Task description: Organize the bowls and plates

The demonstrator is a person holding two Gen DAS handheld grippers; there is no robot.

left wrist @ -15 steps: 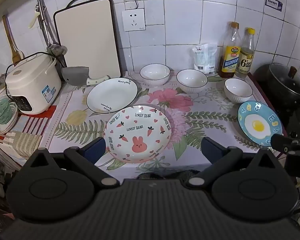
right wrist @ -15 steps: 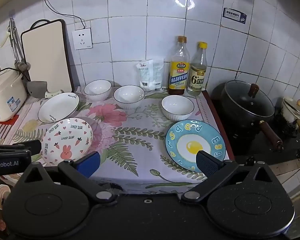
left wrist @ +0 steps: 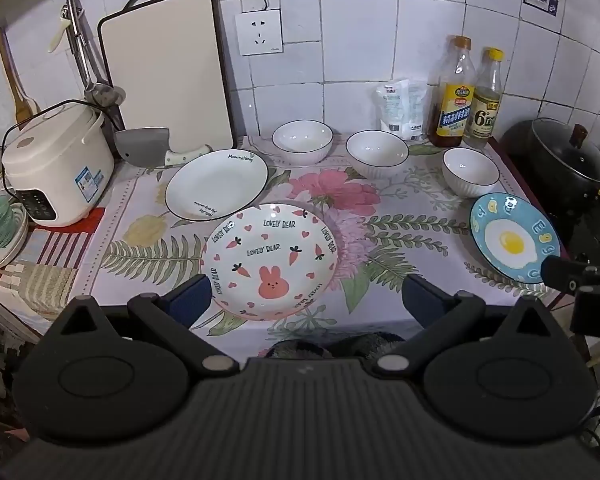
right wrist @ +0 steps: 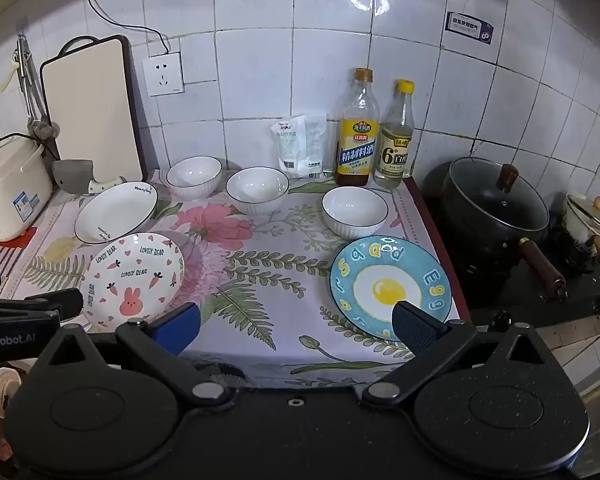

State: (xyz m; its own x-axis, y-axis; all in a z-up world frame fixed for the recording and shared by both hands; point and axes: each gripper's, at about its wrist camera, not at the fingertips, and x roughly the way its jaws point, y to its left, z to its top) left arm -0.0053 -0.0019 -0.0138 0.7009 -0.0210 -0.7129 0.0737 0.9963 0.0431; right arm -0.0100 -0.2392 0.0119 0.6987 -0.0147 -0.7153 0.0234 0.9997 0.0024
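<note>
Plates: pink rabbit-print ceramic plate (left wrist: 270, 260) centre frame, others, three white bowls all unstacked; nothing done. Left gripper (left wrist: 306, 296), right gripper (right wrist: 296, 326) spread wide, empty.

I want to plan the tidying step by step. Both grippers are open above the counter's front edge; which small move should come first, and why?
Probably lower the open left gripper onto the near rim of the pink rabbit-print plate. That plate lies directly before it, and the plain white plate just behind could receive it. All three white bowls stand apart, unstacked.
</note>
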